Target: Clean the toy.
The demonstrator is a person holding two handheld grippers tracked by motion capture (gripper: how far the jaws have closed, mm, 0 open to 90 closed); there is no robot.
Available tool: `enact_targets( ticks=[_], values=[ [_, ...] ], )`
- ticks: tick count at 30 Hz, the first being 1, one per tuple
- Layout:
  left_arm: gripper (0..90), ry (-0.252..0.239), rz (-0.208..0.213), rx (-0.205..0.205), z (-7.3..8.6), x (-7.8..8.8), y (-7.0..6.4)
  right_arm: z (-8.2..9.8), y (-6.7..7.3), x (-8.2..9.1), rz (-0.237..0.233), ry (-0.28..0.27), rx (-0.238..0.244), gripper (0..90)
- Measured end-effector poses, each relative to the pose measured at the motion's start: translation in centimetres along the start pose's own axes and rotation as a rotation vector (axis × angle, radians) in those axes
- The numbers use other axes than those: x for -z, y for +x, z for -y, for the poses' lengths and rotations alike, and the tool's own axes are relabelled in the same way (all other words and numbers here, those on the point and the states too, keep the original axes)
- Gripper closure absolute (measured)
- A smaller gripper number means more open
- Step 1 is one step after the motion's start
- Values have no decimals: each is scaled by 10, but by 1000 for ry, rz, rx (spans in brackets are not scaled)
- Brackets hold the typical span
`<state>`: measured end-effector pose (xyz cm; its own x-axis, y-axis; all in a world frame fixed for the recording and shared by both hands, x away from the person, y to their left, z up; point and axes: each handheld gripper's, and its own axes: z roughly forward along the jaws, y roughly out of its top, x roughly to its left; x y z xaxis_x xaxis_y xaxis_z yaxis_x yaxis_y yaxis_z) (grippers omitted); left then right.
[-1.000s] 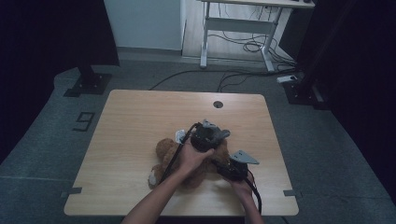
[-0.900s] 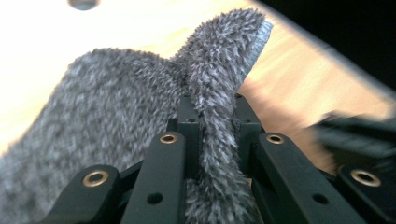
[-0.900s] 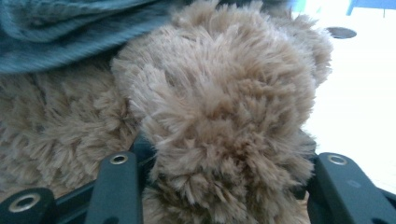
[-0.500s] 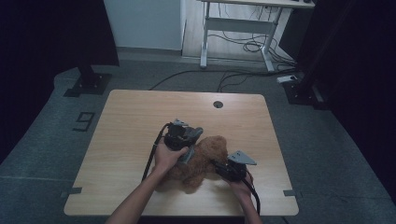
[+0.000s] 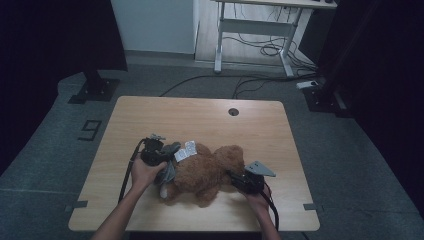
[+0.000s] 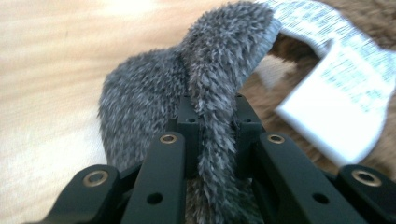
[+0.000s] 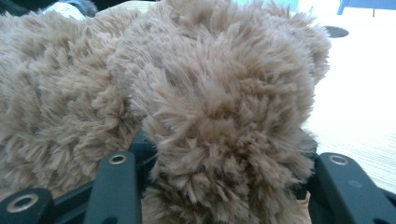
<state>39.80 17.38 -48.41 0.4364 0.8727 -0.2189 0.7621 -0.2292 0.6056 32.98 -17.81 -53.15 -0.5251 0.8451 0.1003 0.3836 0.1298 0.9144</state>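
Observation:
A brown teddy bear (image 5: 205, 170) lies on the wooden table (image 5: 200, 115), near its front edge. My left gripper (image 5: 156, 154) is at the bear's left end, shut on a strip of grey furry fabric (image 6: 215, 88) that runs up between the jaws. Beside the fabric lies a white printed label (image 6: 345, 93) on the brown fur. In the high view the grey fabric (image 5: 169, 170) hangs by the left hand and the label (image 5: 187, 150) lies beside it. My right gripper (image 5: 241, 181) is at the bear's right end, shut on a thick tuft of the bear (image 7: 210, 93), which bulges between the jaws.
A round cable hole (image 5: 233, 111) sits near the table's far edge. Bare tabletop lies behind and to both sides of the bear. Beyond the table stand a white desk frame (image 5: 250, 30) with cables on the floor and a black stand (image 5: 95, 85) at left.
My left hand has swept from over the bear's middle to its left side, carrying the grey fabric with it. More of the bear now shows. The right hand has stayed put.

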Motion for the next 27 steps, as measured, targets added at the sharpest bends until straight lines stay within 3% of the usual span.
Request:
enact_targets(
  ticks=[8,13,17,20,23,27],
  values=[
    [768,0,23,-28,25,24,8,1,-3,1,-13,0,-17,457],
    [767,8,90,-2,37,36,11,0,-9,1,-44,17,-35,357],
    [762,59,147,-1,40,22,1,-2,-19,0,-81,35,-89,206],
    [752,92,155,-5,37,2,-11,-3,-28,-7,-132,106,-185,123],
    [749,92,160,13,32,-9,-17,-3,-31,-10,-168,120,-199,148],
    [759,81,208,69,28,-18,-16,-3,-29,-12,-210,127,-172,349]
  ],
)
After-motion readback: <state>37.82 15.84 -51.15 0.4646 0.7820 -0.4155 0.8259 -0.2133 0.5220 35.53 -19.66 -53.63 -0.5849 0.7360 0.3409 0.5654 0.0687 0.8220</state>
